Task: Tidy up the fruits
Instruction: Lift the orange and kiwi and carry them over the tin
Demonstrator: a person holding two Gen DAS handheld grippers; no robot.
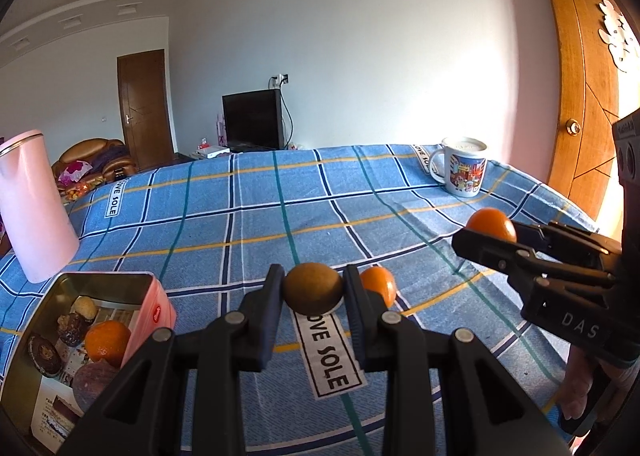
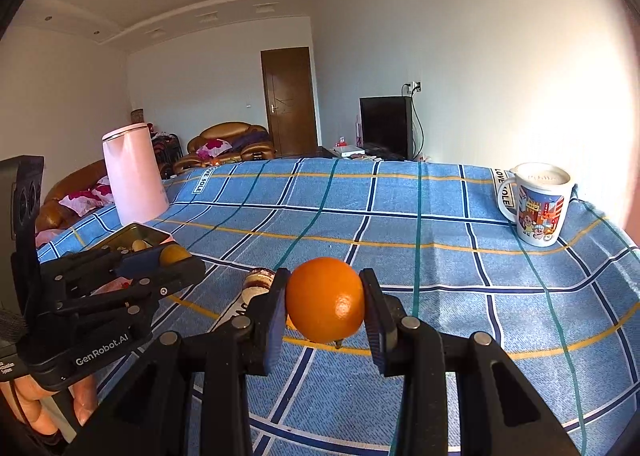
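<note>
Fruits are being gathered two at a time here: the left gripper is pinching a brownish-green round fruit between its pads, and the right gripper is clamping an orange squarely across its middle. Both pieces seem to be hanging just above the blue plaid tablecloth, though contact underneath cannot be ruled out.

The open tin is sitting at the near left corner of the table, just beside the left gripper, and is already holding an orange fruit, a dark round one and some brown pastry-like pieces. Judging from that, the step in hand is carrying both fruits to the tin. To do it well, the person is better off taking the left fruit in first, since that gripper is nearest, lowering it into a free corner and only then spreading the fingers. The right gripper is needing to cross over, so the hands are best kept from meeting above the tin.

Another orange piece is lying on the cloth just behind the left gripper's right finger. The clamped orange is looking glossy, dimpled and firm; the brownish fruit is matte and smooth. A pink jug and a printed mug are standing well apart.
</note>
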